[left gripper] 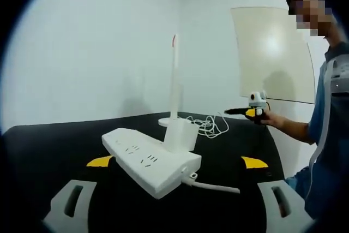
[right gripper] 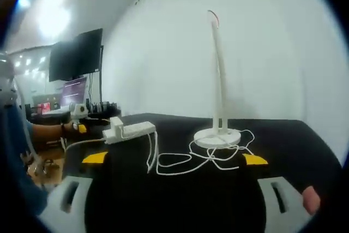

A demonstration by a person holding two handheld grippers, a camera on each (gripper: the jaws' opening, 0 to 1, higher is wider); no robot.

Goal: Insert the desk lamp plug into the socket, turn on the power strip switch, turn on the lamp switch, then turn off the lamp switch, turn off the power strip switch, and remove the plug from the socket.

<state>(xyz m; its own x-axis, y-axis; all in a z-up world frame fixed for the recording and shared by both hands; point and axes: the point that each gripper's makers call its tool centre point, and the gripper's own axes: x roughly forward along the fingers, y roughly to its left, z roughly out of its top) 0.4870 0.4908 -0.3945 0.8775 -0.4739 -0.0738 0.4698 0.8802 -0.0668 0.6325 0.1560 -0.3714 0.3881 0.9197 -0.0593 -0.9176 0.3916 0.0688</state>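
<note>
The plug [left gripper: 180, 135] sits in the power strip [left gripper: 150, 160] mid-table, the lamp [right gripper: 219, 80] looks unlit, so switches remain or unplugging is left. Your left gripper [left gripper: 178, 203] and right gripper [right gripper: 173, 196] are wide open, holding nothing.

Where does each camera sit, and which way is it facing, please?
Left gripper view: rides the left tool, looking over the power strip with its plug towards the lamp; the right tool and a hand show.
Right gripper view: rides the right tool, facing the lamp and cord; a sleeve shows.
Shared: lamp, power strip, black table.
</note>
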